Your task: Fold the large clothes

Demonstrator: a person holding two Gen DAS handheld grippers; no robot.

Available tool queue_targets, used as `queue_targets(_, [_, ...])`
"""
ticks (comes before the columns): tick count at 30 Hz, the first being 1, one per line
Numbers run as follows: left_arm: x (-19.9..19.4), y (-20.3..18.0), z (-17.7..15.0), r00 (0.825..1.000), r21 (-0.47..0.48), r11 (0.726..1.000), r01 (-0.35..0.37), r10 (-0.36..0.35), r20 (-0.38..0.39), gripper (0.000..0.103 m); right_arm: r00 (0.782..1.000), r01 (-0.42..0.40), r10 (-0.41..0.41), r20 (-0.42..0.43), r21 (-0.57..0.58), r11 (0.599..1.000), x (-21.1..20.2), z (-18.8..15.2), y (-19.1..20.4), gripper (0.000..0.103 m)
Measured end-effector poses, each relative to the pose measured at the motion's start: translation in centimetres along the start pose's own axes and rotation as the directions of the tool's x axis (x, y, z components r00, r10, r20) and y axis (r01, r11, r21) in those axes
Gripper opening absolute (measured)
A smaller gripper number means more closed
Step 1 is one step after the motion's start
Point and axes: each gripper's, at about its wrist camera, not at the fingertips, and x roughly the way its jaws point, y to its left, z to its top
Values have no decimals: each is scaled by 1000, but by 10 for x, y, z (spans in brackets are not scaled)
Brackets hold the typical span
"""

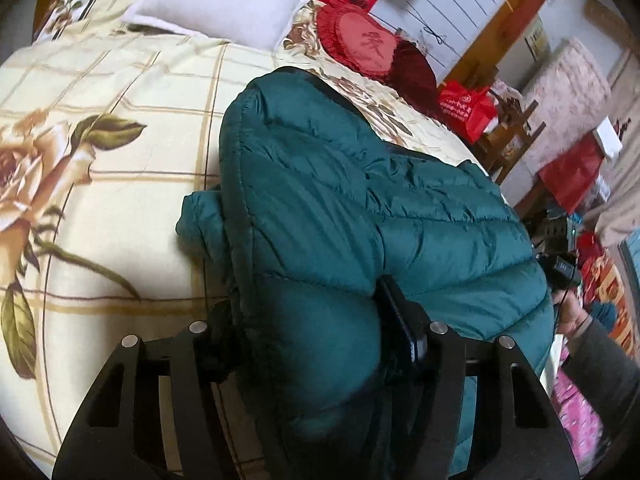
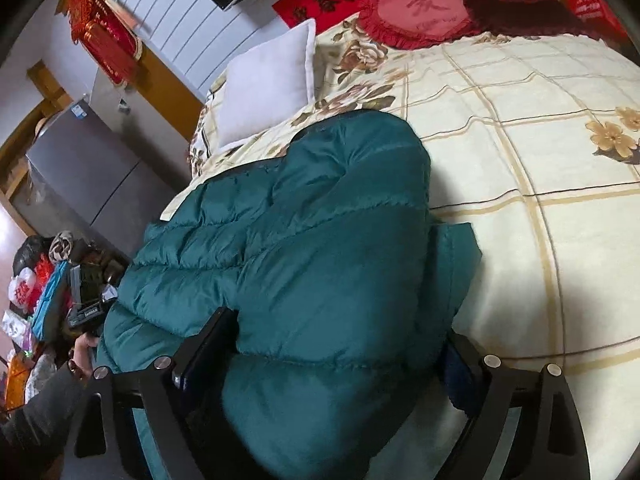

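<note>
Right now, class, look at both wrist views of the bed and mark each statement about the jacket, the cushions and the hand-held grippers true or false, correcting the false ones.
1. The padded jacket is teal green. True.
2. The jacket lies on a bare wooden floor. False: it lies on a cream checked bedspread with printed flowers.
3. The left hand-held gripper has a bulge of jacket between its fingers. True.
4. The right hand-held gripper hangs over bare bedspread. False: jacket padding fills the gap between its fingers.
5. A white pillow lies beyond the jacket. True.
6. The heart-shaped cushion is blue. False: it is red.
</note>
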Motion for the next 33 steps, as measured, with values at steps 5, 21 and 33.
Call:
queue_targets(5, [16, 11, 6, 1000, -64, 998, -9, 8, -20, 90, 998, -53, 53, -15, -2, 999, 0, -2, -4, 78])
queue_targets(21, [-18, -27, 19, 994, -25, 999, -23, 25, 104, 31, 993, 74, -60, 104, -137, 988, -34, 14, 48, 32])
queue_targets(33, [-95, -94, 37, 984, 30, 1000, -5, -1, 176, 31, 973, 136, -102, 207, -161, 977, -110, 41, 101, 30])
